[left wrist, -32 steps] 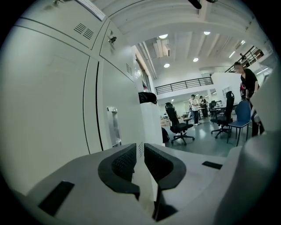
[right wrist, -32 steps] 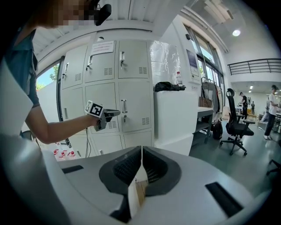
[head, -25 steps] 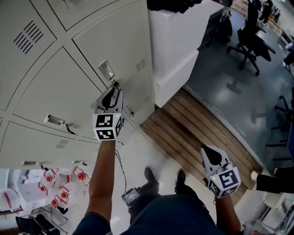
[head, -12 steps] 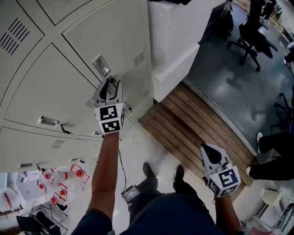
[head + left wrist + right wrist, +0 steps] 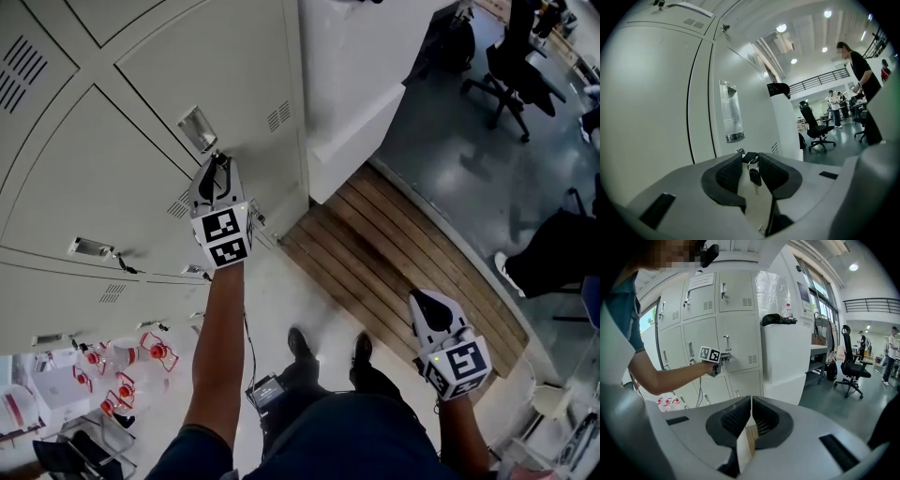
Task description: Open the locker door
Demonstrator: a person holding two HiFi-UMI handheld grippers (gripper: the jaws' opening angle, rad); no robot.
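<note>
The pale grey locker door [image 5: 234, 84] has a metal pull recess [image 5: 197, 128] and a lock just below it. My left gripper [image 5: 217, 167] is held up against that lock. In the left gripper view a black key head [image 5: 749, 157] sticks out of the lock between the left gripper [image 5: 750, 158] tips, and a second key [image 5: 754, 177] dangles from its ring. The jaws are closing around the key head, with slim gaps still showing. The door is closed. My right gripper [image 5: 427, 305] hangs low at my side, its jaws [image 5: 751, 399] shut and empty.
A white cabinet [image 5: 366, 84] stands right of the lockers, on a wooden slat platform [image 5: 403, 272]. Office chairs [image 5: 511, 84] and a person's legs [image 5: 553, 253] are at the right. Red-capped bottles [image 5: 122, 361] sit on the floor at lower left. Another person [image 5: 860, 75] stands beyond.
The left gripper stays at the lock, and its marker cube has rolled slightly. The right gripper has not moved. A person has walked in at the right edge.
</note>
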